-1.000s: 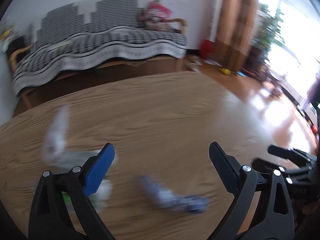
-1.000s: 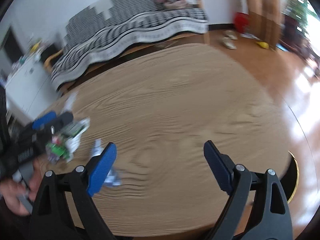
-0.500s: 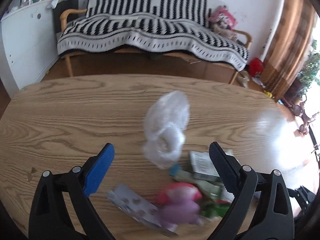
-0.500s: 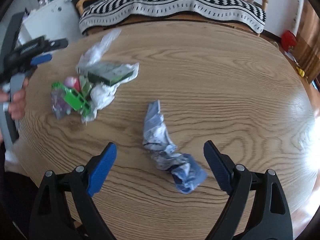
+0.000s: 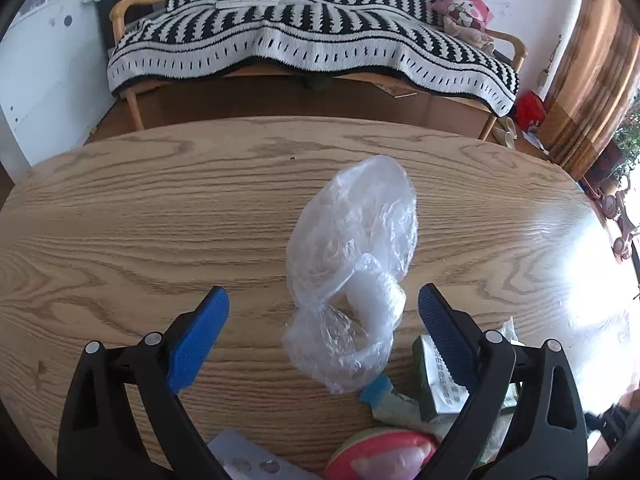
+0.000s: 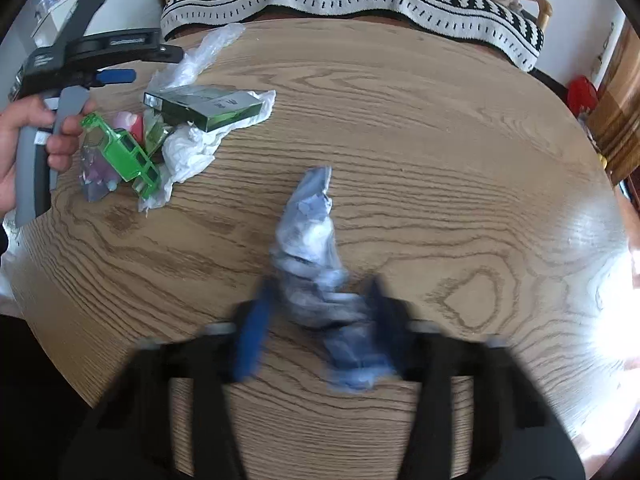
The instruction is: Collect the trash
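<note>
A crumpled clear plastic bag [image 5: 352, 272] lies on the round wooden table [image 5: 120, 216], between and just ahead of my open left gripper [image 5: 324, 320]. Below it lie a green box [image 5: 436, 376], a blue-tipped wrapper [image 5: 384, 396] and a pink and green item [image 5: 380, 456]. In the right wrist view a crumpled blue and white wrapper [image 6: 312, 248] lies between the blurred fingers of my right gripper [image 6: 320, 320], which stand close on each side of it. The trash pile with the green box [image 6: 204, 108] and a green plastic frame [image 6: 124, 156] lies at the left, beside the left gripper [image 6: 100, 64].
A sofa with a black and white striped blanket [image 5: 312, 36] stands beyond the table. A white cabinet [image 5: 44, 76] is at the left. A brown curtain [image 5: 592, 72] hangs at the right. The table's edge [image 6: 52, 288] runs close to the trash pile.
My left gripper has swung onto the clear bag and come closer to it. My right gripper has moved down onto the blue and white wrapper and its fingers have narrowed around it.
</note>
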The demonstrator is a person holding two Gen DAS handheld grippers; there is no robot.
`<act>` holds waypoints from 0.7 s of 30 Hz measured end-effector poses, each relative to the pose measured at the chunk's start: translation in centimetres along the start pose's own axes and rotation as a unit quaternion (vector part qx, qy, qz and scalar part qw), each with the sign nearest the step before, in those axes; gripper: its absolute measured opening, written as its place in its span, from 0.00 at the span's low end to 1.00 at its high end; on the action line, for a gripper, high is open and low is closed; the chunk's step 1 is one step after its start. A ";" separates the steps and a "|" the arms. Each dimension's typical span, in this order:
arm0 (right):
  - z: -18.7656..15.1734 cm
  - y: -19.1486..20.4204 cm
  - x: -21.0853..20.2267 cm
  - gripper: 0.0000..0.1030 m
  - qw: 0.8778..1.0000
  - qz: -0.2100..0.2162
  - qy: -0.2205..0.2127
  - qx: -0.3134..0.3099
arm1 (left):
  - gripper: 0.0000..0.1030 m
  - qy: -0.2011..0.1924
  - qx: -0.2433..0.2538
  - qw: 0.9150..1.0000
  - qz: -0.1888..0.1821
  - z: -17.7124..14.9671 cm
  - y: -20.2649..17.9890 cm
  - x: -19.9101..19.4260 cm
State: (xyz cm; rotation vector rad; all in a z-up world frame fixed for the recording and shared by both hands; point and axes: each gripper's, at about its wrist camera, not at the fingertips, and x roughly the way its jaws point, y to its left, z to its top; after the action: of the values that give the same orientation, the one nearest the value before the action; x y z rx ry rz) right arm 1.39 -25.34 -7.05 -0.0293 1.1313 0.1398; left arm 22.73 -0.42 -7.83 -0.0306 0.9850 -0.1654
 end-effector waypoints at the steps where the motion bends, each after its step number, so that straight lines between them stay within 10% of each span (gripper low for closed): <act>1: 0.0 0.0 -0.1 0.29 1.000 0.005 0.001 0.002 | 0.90 0.002 -0.001 1.000 0.000 0.1 0.1 0.2; 15: -0.9 -0.5 -2.1 0.29 1.000 0.005 -0.019 0.009 | 0.89 0.047 0.004 0.999 -0.003 0.6 -1.8 2.2; 21: -1.7 -0.9 -3.3 0.29 0.999 0.002 -0.029 0.018 | 0.26 0.059 0.000 0.998 -0.002 0.5 -2.1 2.5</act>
State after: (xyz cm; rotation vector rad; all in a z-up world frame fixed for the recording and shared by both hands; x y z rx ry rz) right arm -1.38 -26.66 -4.83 0.0086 1.0757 0.1239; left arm 24.25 -2.94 -9.37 -0.0218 1.1019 -0.1721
